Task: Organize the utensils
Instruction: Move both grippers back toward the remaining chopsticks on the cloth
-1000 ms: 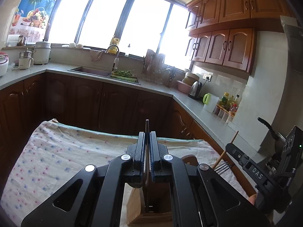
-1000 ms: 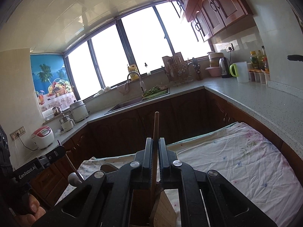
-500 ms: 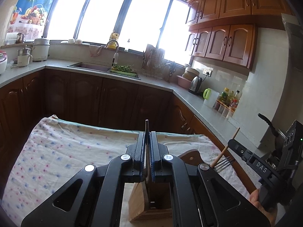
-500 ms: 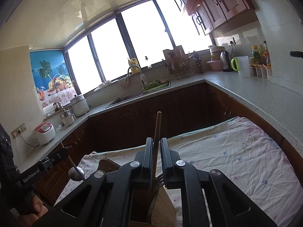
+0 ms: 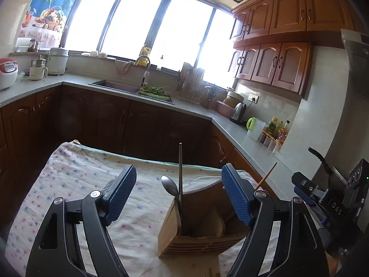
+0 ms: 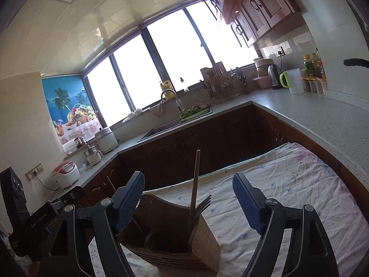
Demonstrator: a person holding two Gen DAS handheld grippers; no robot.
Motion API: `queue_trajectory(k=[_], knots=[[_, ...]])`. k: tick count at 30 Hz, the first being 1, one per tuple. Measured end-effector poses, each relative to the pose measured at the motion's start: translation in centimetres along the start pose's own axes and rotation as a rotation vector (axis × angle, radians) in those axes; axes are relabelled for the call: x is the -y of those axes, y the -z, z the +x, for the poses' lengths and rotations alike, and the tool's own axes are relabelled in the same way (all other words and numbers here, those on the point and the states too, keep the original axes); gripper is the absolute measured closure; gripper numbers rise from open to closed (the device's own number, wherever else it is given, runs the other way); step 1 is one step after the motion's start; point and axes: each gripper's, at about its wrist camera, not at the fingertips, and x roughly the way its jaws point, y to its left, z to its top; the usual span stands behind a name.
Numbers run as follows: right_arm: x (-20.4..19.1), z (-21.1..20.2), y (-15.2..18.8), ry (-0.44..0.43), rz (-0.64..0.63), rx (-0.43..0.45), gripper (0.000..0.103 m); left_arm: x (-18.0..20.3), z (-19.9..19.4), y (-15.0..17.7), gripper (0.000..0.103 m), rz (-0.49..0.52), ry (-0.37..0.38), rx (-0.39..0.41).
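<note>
A wooden utensil holder (image 5: 203, 228) stands on the flowered tablecloth (image 5: 76, 180); it also shows in the right wrist view (image 6: 170, 242). In the left wrist view a metal spoon (image 5: 170, 186) and a thin dark utensil (image 5: 180, 173) stand upright in its left compartment. In the right wrist view a wooden chopstick (image 6: 194, 184) and a fork (image 6: 203, 205) stand in its right compartment. My left gripper (image 5: 178, 191) is open and empty above the holder. My right gripper (image 6: 188, 198) is open and empty above the holder.
The cloth-covered table (image 6: 299, 184) lies in front of dark kitchen cabinets (image 5: 138, 124). A grey counter (image 6: 311, 115) with a kettle, jug and bottles runs along the right. A sink (image 5: 115, 85) lies under the windows.
Both grippers were shut, the left on the thin dark utensil and the right on the chopstick. Both have opened wide and the utensils now stand free in the holder.
</note>
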Motion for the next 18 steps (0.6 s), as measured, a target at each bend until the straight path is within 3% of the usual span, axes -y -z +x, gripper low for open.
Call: queue_trajectory(k=[9,18], knots=[[1.1,-4.9,3.4,0.004,0.03,-0.071,0.014,-1.3,-4.1,3.8,0.023,-0.04,-0.029,-0.103],[2.7,-9.1,8.6,0.066,0.054,-0.179,0.013,-1.6,-6.6,9.4,0.023,-0.05,-0.049,-0.242]])
